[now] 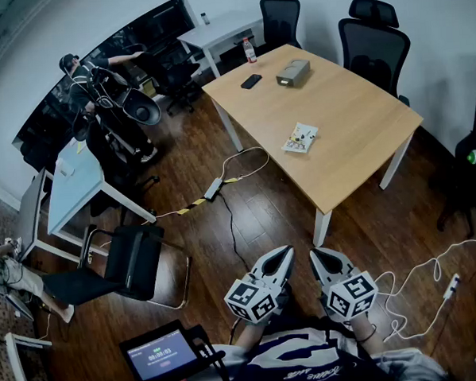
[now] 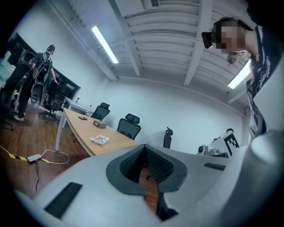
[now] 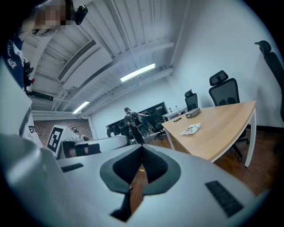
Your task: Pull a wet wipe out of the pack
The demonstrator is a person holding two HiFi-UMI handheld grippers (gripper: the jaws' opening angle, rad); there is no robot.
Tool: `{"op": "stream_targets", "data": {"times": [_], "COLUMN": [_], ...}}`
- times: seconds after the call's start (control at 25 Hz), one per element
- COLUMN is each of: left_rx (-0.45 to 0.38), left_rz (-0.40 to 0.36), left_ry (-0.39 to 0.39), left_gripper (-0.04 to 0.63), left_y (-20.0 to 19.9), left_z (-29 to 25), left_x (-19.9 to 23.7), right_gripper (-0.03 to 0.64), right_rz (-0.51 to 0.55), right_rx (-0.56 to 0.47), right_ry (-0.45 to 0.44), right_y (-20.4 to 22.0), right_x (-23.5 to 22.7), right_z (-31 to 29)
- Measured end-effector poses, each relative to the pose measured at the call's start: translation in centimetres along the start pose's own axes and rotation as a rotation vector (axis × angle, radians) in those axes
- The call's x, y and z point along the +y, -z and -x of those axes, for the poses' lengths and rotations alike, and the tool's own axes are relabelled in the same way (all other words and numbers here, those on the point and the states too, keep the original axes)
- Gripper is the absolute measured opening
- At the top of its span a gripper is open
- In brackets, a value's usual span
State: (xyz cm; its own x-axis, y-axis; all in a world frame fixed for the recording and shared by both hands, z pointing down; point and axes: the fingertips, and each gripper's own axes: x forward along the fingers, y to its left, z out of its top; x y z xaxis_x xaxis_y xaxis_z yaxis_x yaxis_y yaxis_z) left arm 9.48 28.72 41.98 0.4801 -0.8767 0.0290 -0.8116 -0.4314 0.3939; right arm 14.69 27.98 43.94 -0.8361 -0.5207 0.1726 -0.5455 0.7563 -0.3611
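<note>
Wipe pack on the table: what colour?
Mostly white wipe pack with small multicoloured print; head view shows it best.

Nothing can be read for certain. The screen (image 1: 161, 355) at the lower left shows a line of digits set out like a timer, too small to make out. The cubes on the left gripper (image 1: 287, 254) and right gripper (image 1: 315, 256) bear square black-and-white markers, patterns without letters. The shirt (image 1: 299, 364) carries pale lettering, illegible. The pack (image 1: 300, 138) on the tabletop (image 1: 355, 140) has coloured print, unreadable.
</note>
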Motion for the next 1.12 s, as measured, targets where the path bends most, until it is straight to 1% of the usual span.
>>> {"op": "stream_targets", "data": {"times": [0.16,0.24,0.4,0.64,0.72,0.88,1.04,1.12], "left_rx": [-0.002,0.001,0.024,0.076,0.095,0.137,0.19,0.21], "left_rz": [0.01,0.013,0.011,0.023,0.029,0.062,0.103,0.114], "left_ry": [0.011,0.021,0.069,0.137,0.154,0.16,0.187,0.195], "left_gripper": [0.002,0.003,0.002,0.003,0.002,0.002,0.003,0.003], "left_y": [-1.5,-3.0,-6.4,-8.8,-8.9,-8.1,-6.8,-6.1], "left_z": [-2.5,-3.8,-7.1,-11.0,-12.0,-13.8,-15.2,-16.3], "left_x": [4.8,7.9,13.7,21.2,23.3,26.9,27.9,28.3], "right_gripper": [-0.003,-0.003,-0.003,-0.003,-0.003,-0.003,-0.003,-0.003], "right_rz": [0.001,-0.009,-0.034,-0.066,-0.069,-0.063,-0.085,-0.094], "right_rx": [0.006,0.003,-0.017,-0.035,-0.038,-0.009,0.026,0.035], "right_ry": [0.011,0.028,0.084,0.184,0.229,0.279,0.343,0.361], "right_y": [-0.8,-1.7,-4.2,-6.4,-6.7,-6.8,-6.7,-6.8], "right_x": [-1.8,-2.5,-4.6,-8.5,-9.6,-11.3,-13.0,-14.3], "right_z": [-4.7,-7.8,-14.0,-21.2,-22.7,-24.5,-24.5,-24.8]}}
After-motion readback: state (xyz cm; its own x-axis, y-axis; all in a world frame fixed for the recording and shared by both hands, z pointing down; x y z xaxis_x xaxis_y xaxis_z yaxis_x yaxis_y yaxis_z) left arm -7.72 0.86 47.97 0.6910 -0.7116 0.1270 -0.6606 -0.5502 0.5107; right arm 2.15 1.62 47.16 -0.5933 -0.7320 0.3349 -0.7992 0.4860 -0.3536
